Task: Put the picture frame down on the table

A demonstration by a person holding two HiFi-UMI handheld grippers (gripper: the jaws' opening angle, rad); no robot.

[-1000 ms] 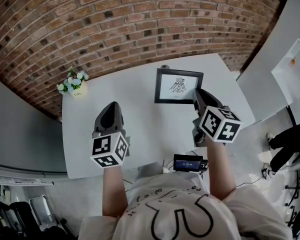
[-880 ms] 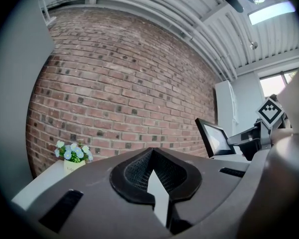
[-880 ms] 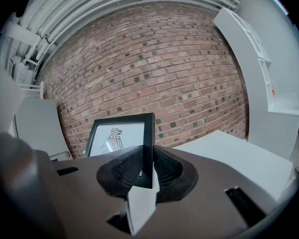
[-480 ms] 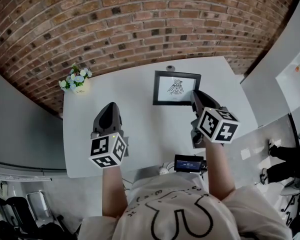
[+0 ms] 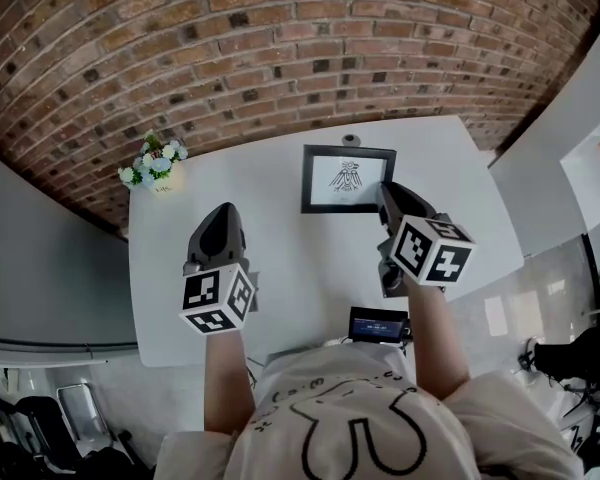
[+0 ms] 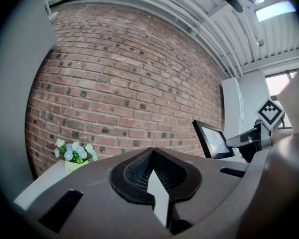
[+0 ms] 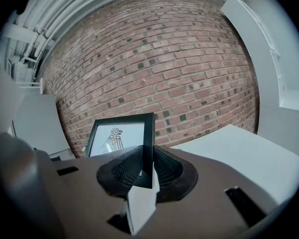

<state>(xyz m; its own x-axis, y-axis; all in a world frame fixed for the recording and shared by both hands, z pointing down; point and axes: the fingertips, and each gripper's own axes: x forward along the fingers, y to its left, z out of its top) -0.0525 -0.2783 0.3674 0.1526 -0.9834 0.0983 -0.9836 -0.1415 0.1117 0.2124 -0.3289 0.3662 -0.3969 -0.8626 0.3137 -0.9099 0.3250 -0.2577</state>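
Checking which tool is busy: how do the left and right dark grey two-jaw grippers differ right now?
The right gripper is shut on the right edge of the black picture frame with a bird drawing; the left gripper holds nothing, jaws together. The right gripper reaches further across the white table; the left gripper sits nearer the person. Both carry black-and-white marker cubes.
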